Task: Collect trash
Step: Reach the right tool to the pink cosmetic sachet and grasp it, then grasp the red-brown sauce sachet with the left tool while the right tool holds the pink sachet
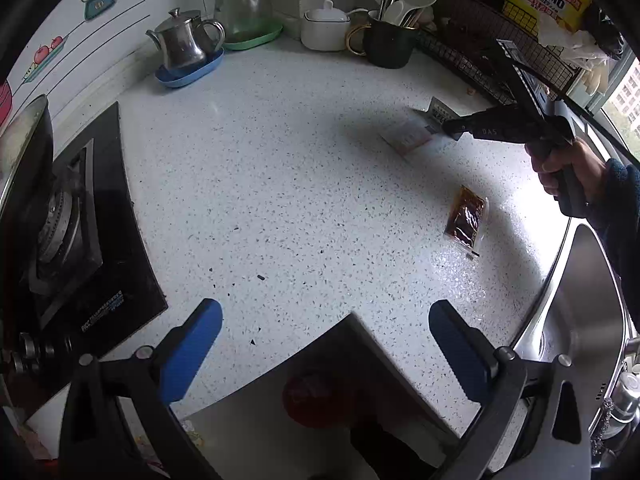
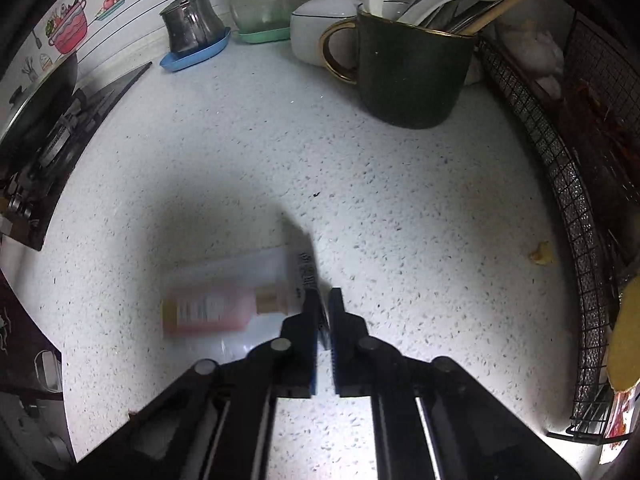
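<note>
On the speckled worktop [image 1: 280, 184], toward its right side near the wire rack [image 2: 568, 208], we have our right tool [image 2: 324, 316] pinched narrow on the edge of a flat pink-and-white packet [image 2: 224, 300]. From the right wrist view a printed corner of the wrapper stands up between the blue pads, so we judge the packet gripped, though it lies against the surface and is not lifted yet. Our left tool [image 1: 324, 348] hangs with its jaws wide and nothing between them, over the front edge of the worktop beside the sink [image 1: 580, 320].

As for progress, we judge the job barely begun: this packet is only just caught, and a second piece, a brown sauce sachet [image 1: 466, 218], lies untouched nearer the sink, well apart from both tools. A small yellowish scrap [image 2: 542, 258] also sits beside the rack. We see no bin in either view, so where the trash goes we cannot tell.

The packet lies flat with its long axis running across the right wrist view, its pink end pointing left toward the stove [image 1: 68, 220] and its clear end at our pads. The sachet's long axis runs roughly front to back.
</note>
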Motion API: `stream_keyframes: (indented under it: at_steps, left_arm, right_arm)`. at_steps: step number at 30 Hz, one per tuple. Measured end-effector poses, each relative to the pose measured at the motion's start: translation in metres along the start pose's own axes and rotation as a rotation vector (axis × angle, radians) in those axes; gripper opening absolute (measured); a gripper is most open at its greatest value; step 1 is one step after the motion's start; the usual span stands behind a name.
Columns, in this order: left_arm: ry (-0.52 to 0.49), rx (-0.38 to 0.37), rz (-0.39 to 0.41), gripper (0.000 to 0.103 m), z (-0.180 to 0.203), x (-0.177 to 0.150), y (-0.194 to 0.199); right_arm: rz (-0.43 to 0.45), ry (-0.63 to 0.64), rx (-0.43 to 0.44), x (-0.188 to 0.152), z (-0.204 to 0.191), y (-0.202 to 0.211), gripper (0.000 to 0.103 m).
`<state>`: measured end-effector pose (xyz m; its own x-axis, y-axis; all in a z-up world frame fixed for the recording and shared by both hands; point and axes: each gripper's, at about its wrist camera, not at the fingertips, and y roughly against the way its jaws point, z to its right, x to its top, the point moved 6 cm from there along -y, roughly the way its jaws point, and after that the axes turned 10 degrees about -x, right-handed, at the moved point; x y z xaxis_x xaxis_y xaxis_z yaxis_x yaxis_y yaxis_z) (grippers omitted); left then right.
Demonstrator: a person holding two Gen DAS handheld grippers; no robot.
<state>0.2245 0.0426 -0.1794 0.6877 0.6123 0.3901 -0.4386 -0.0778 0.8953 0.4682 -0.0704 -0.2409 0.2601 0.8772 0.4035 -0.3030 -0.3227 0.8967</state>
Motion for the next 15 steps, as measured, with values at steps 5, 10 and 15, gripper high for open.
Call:
stream_keyframes:
  at_steps: [5, 10, 15]
  left_arm:
    - [-0.039, -0.019, -0.009, 0.103, 0.014, 0.01, -0.008]
    - [-0.097, -0.042, -0.026, 0.103, 0.03, 0.021, -0.023]
    - [-0.198, -0.064, -0.058, 0.103, 0.055, 0.032, -0.046]
  right_arm:
    - [0.025, -0.096, -0.014, -0.023, 0.009, 0.034, 0.001]
    - [0.037, -0.236, -0.046, -0.055, 0.026, 0.076, 0.001]
    - [0.044, -0.322, -0.083, -0.093, 0.047, 0.111, 0.001]
